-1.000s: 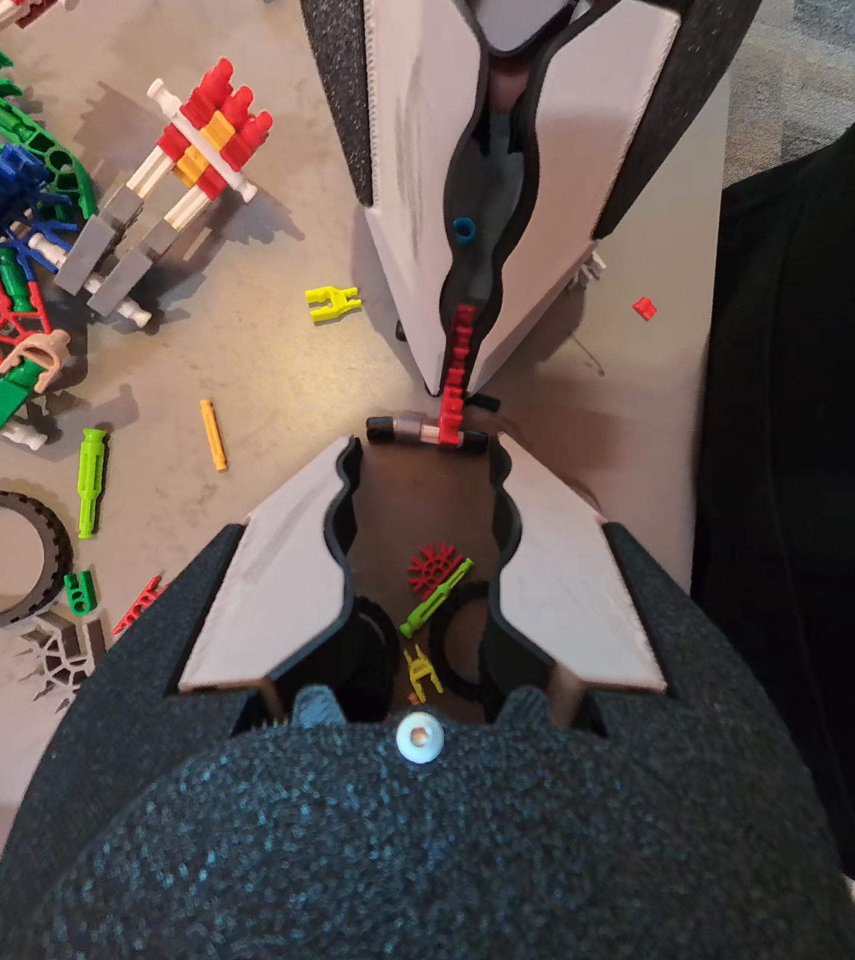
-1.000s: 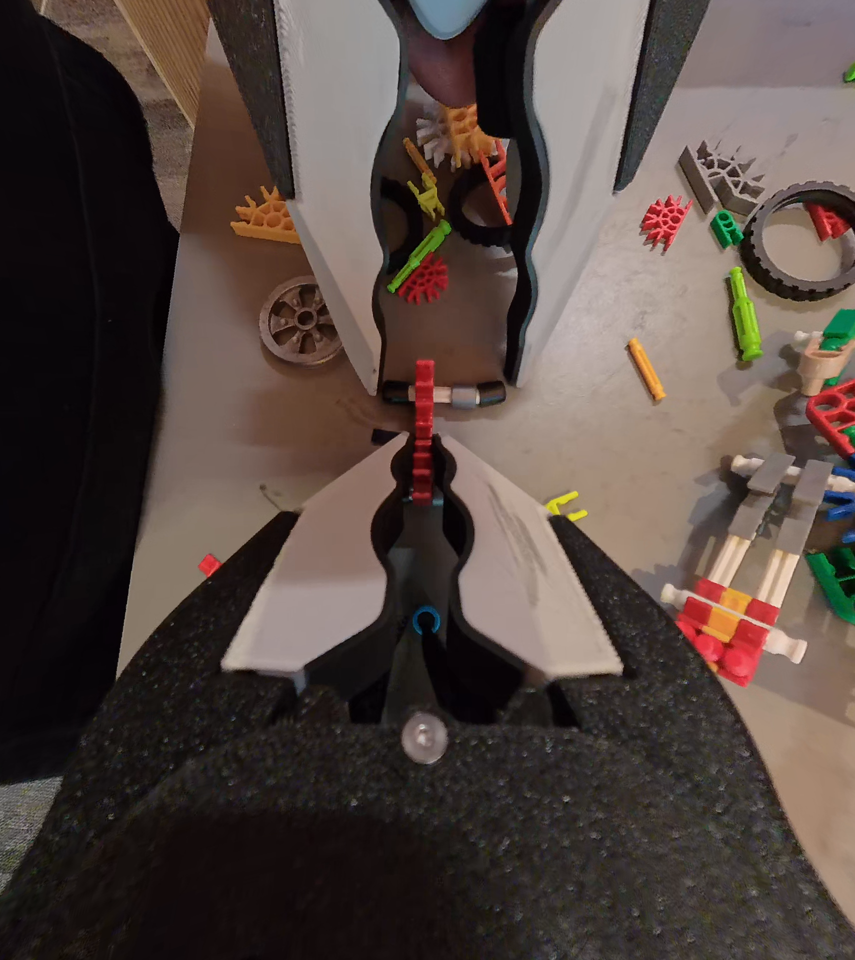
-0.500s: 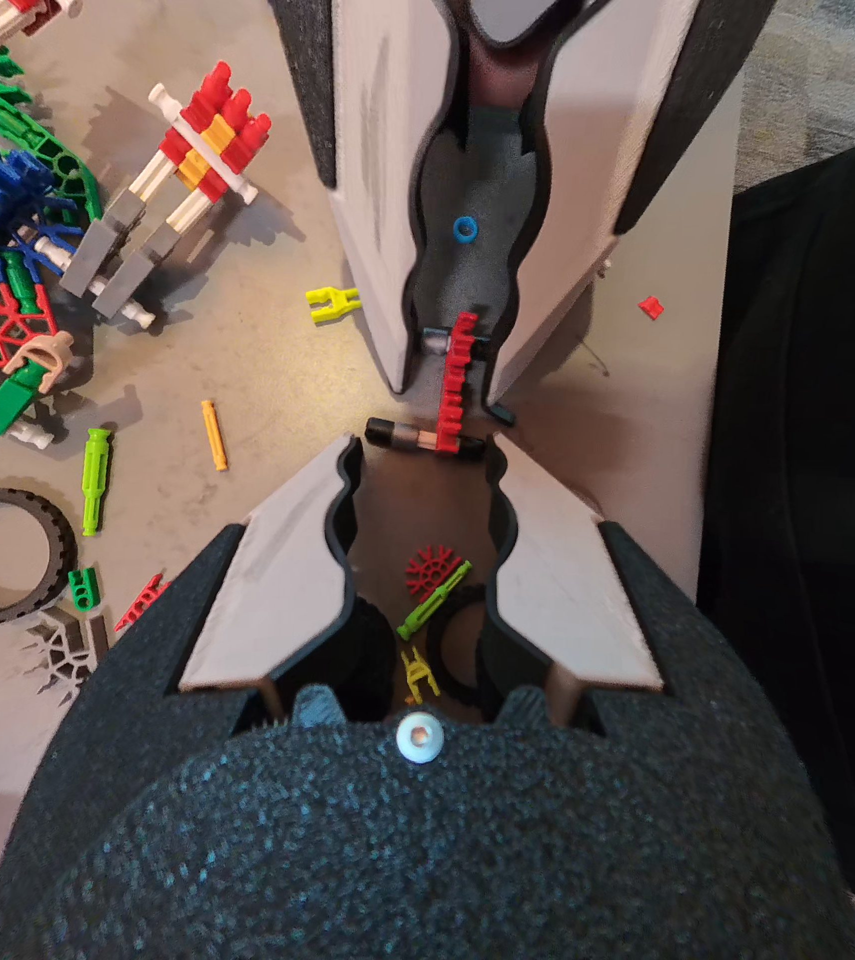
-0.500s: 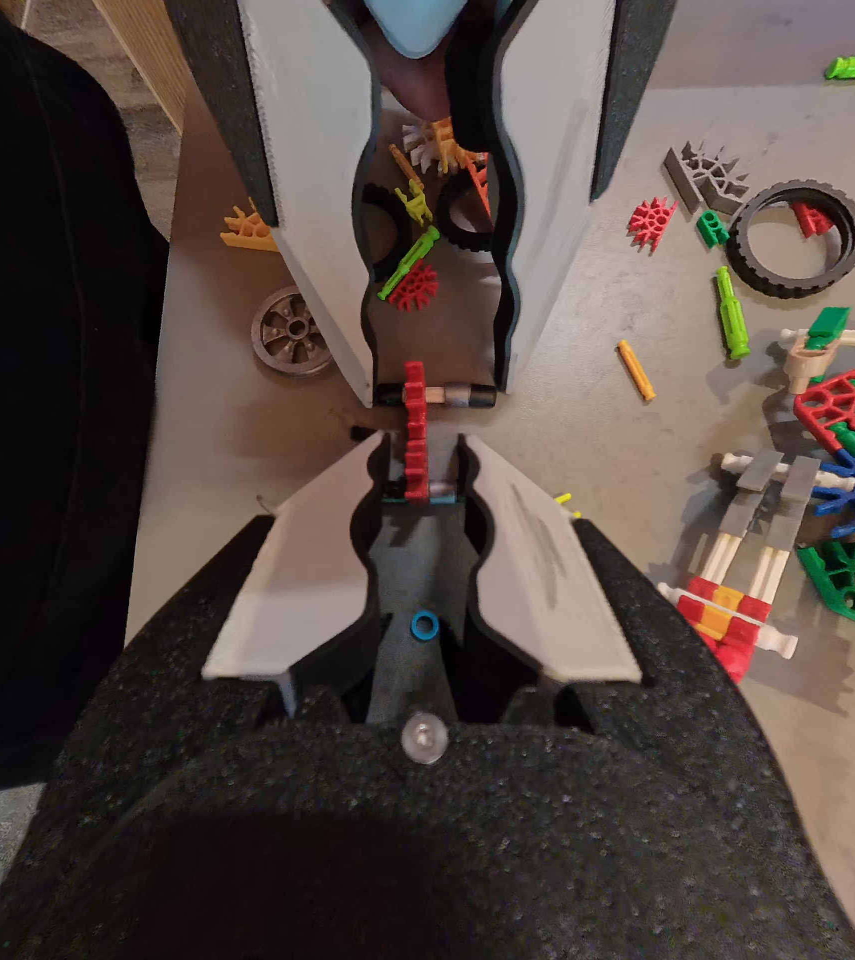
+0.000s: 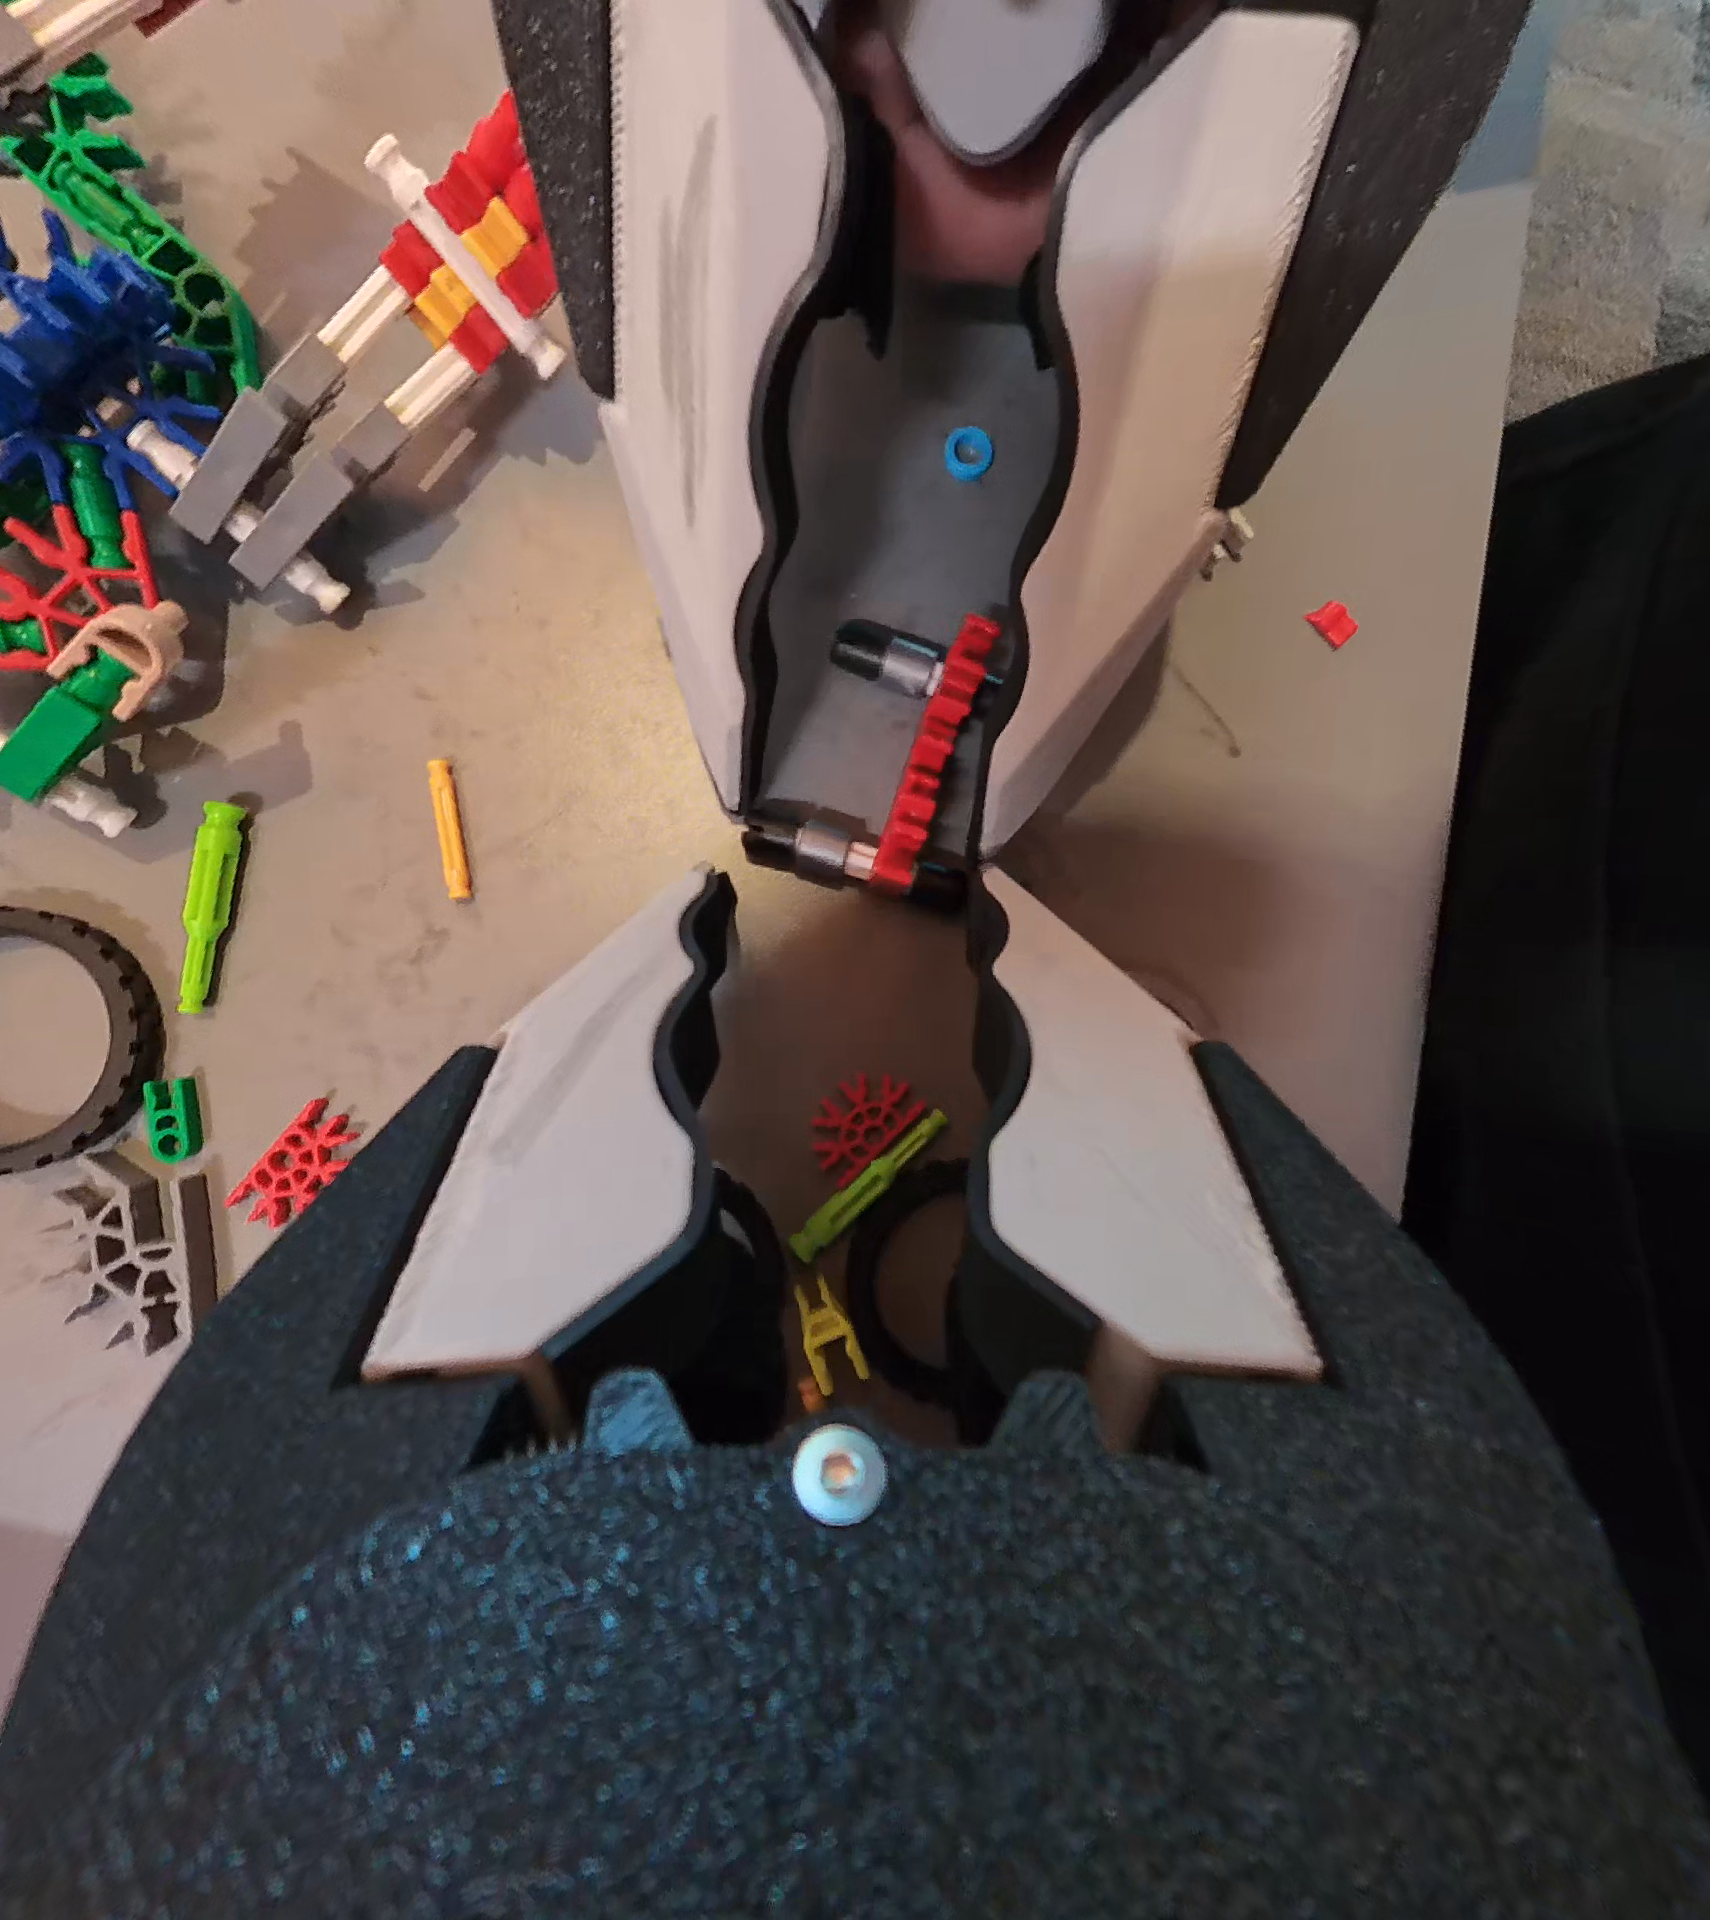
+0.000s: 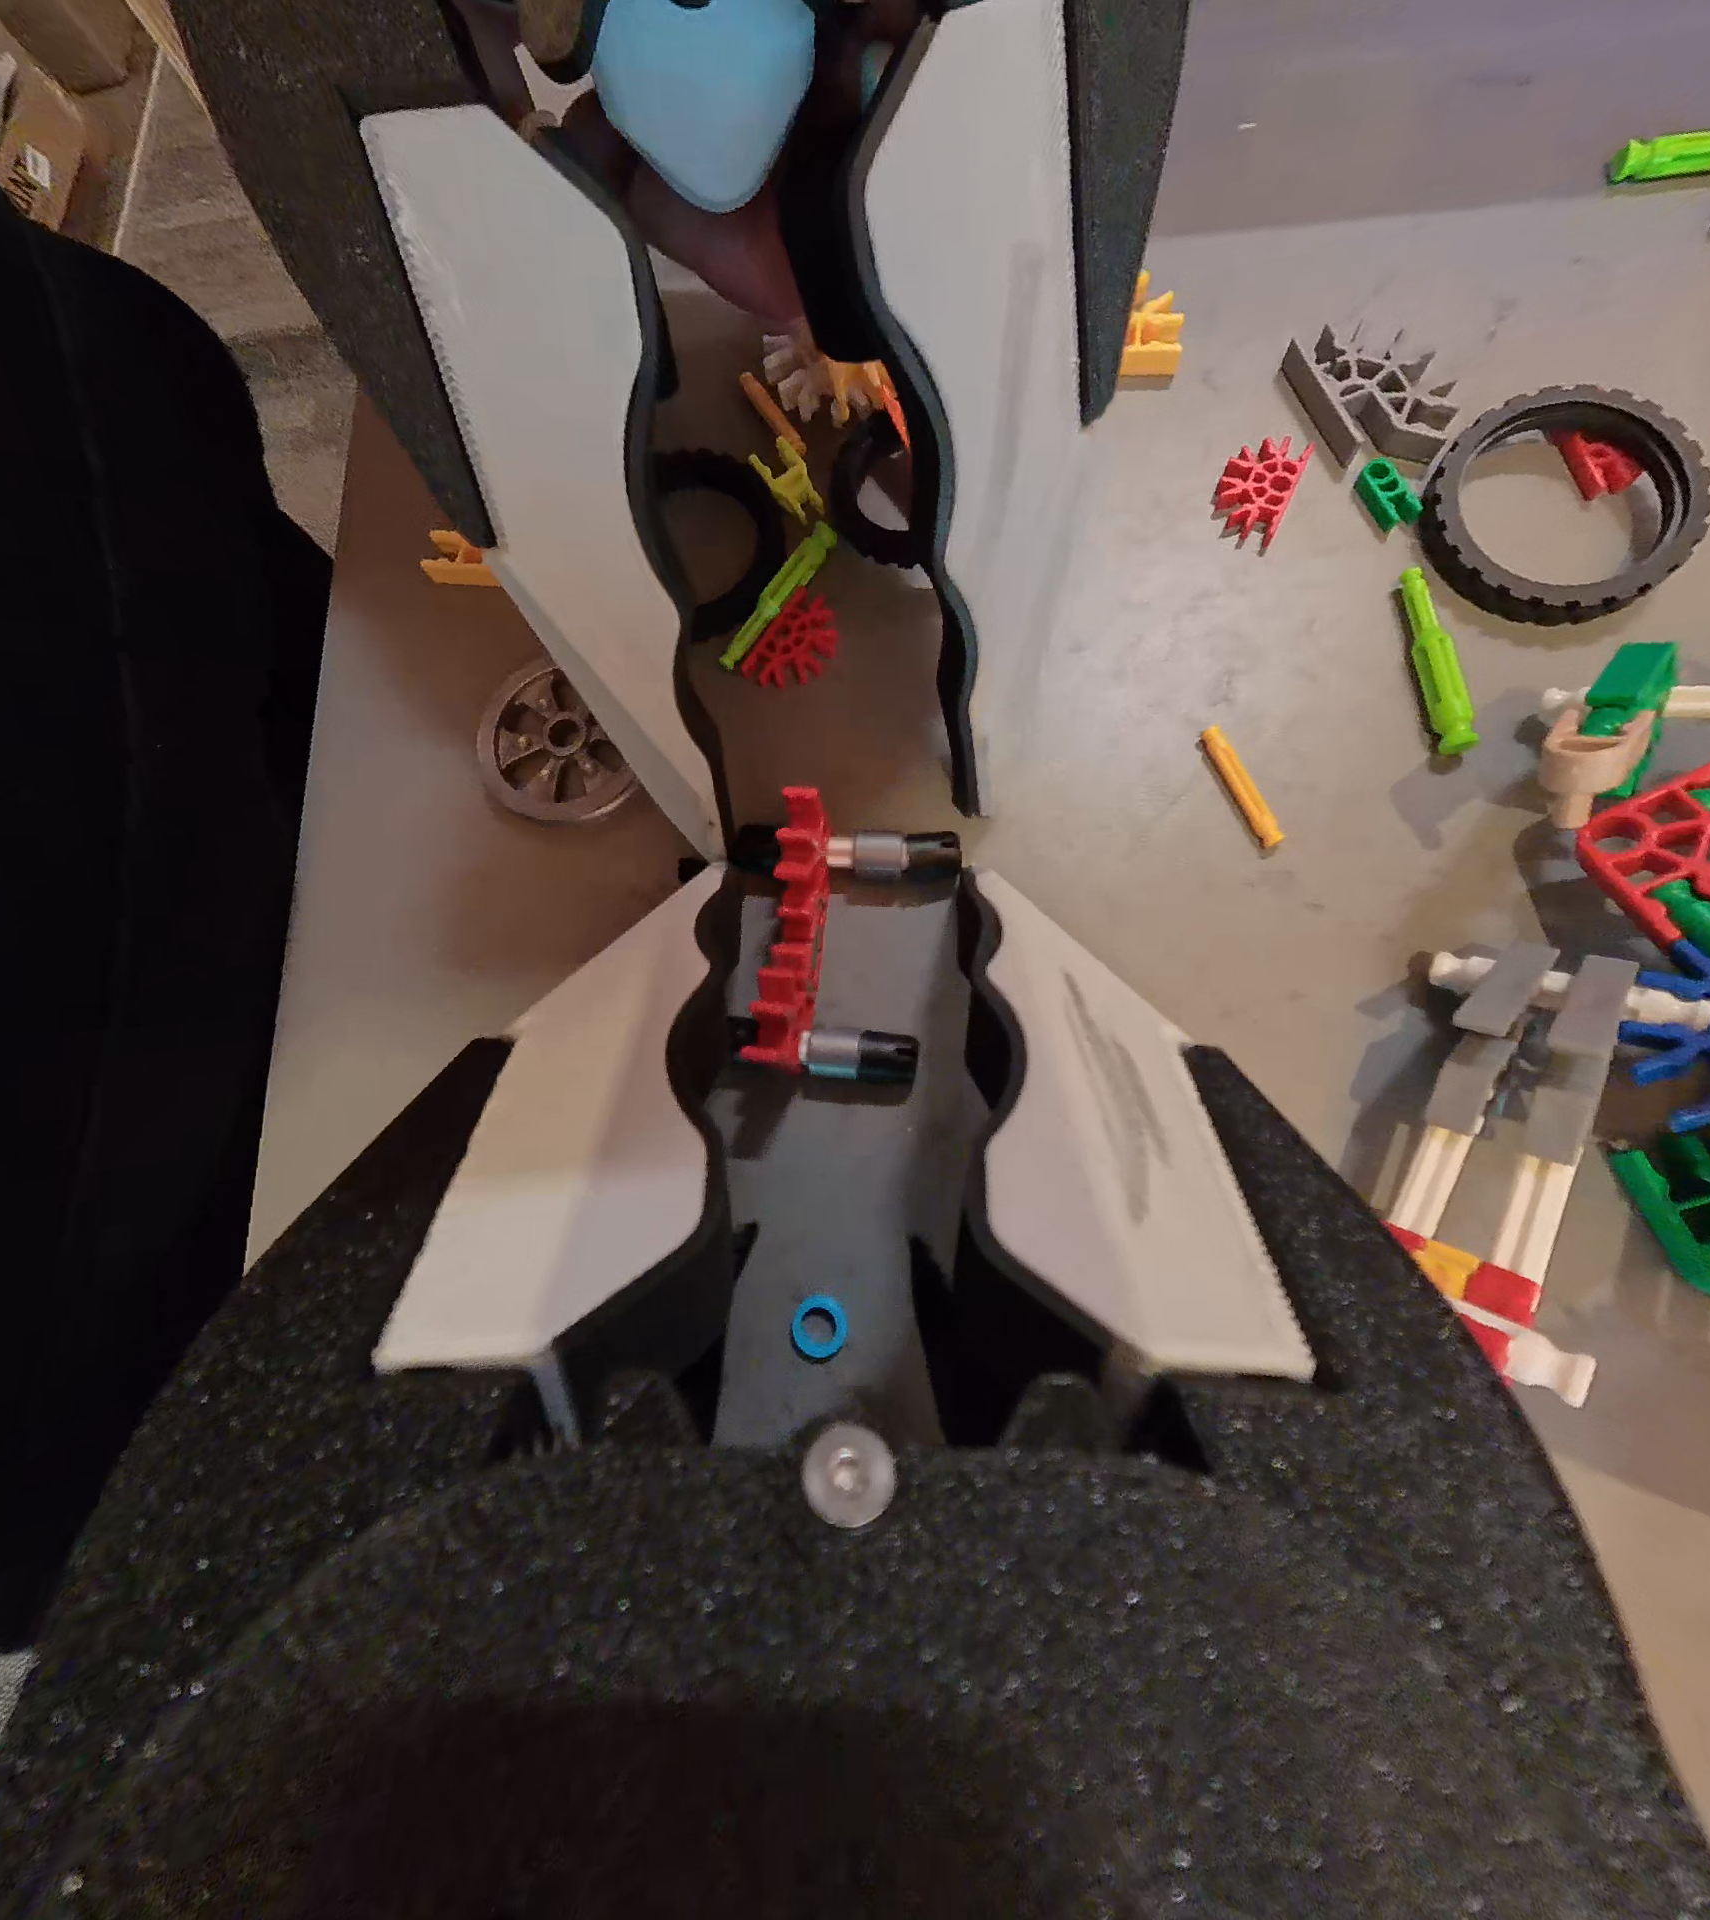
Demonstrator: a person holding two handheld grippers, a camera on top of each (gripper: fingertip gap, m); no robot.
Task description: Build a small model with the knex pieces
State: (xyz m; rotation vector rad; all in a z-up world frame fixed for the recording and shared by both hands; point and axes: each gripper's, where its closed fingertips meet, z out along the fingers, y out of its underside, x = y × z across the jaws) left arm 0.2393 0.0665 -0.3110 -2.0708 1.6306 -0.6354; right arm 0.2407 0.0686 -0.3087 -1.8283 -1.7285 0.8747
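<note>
My left gripper (image 5: 851, 906) is shut endwise on a short black rod with a grey sleeve (image 5: 830, 862), one fingertip on each end. A red toothed connector (image 5: 934, 748) is clipped onto this rod and carries a second black rod (image 5: 882, 660) at its far end. My right gripper (image 6: 840, 894) faces the left gripper (image 6: 846, 821) tip to tip and is open. The red connector (image 6: 797, 935) and the second rod (image 6: 856, 1055) lie between its spread fingers, the connector close to its left finger. The held rod (image 6: 882, 850) shows just beyond its tips.
Loose building pieces lie on the grey table (image 5: 415, 644): a black tyre (image 5: 20, 1039), a green rod (image 5: 212, 904), a yellow rod (image 5: 446, 826), a coloured built model (image 5: 51, 416). A grey wheel hub (image 6: 560, 743) lies near the table edge. Dark clothing (image 5: 1661, 935) borders that edge. Only a small space, under 4 cm, lies between the two pairs of fingers.
My right gripper has opened and let go of the red connector, which now hangs from the rod in my left gripper. The second black rod has come into view.
</note>
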